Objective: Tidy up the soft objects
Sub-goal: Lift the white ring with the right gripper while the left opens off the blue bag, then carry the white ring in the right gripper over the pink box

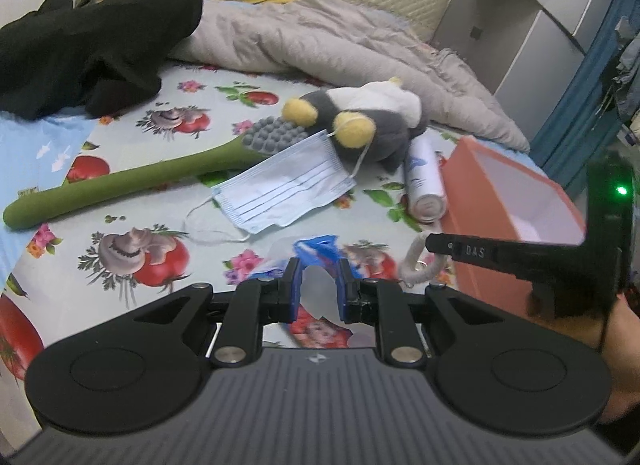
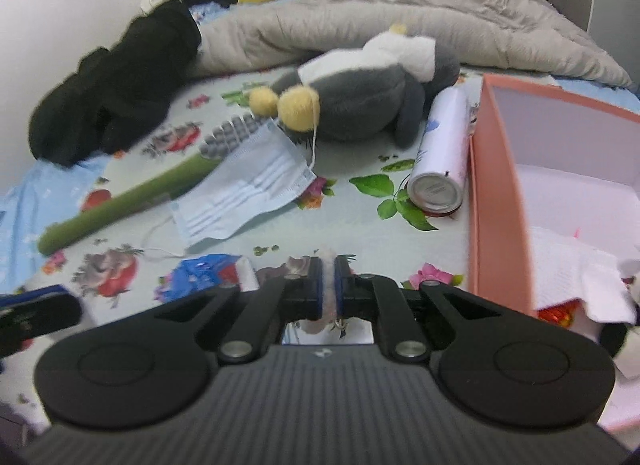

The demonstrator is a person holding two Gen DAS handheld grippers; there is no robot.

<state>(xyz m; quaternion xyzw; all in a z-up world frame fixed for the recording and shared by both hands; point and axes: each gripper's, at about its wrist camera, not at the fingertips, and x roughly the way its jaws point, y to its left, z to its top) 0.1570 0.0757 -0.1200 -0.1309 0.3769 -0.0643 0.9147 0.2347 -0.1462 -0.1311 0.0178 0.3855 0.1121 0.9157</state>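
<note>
Left wrist view: the left gripper (image 1: pixel 320 285) has its fingers apart around a blue-and-white packet (image 1: pixel 316 251) on the floral bedsheet (image 1: pixel 120 169), near its front edge. Right wrist view: the right gripper (image 2: pixel 328 289) is clamped on a small fuzzy white loop (image 2: pixel 328 285), pinched between the blue pads, just beside the pink box (image 2: pixel 496 193)

One legible marking appeared — the letters "DAS" in pale print on the black finger of the right gripper (image 1: pixel 434 247), seen at three o'clock in the left wrist view. A small emblem sat on the left gripper (image 1: pixel 319 285) body at six o'clock — too small to read. Print on the white spray can (image 1: pixel 423 181) was blurred.
</note>
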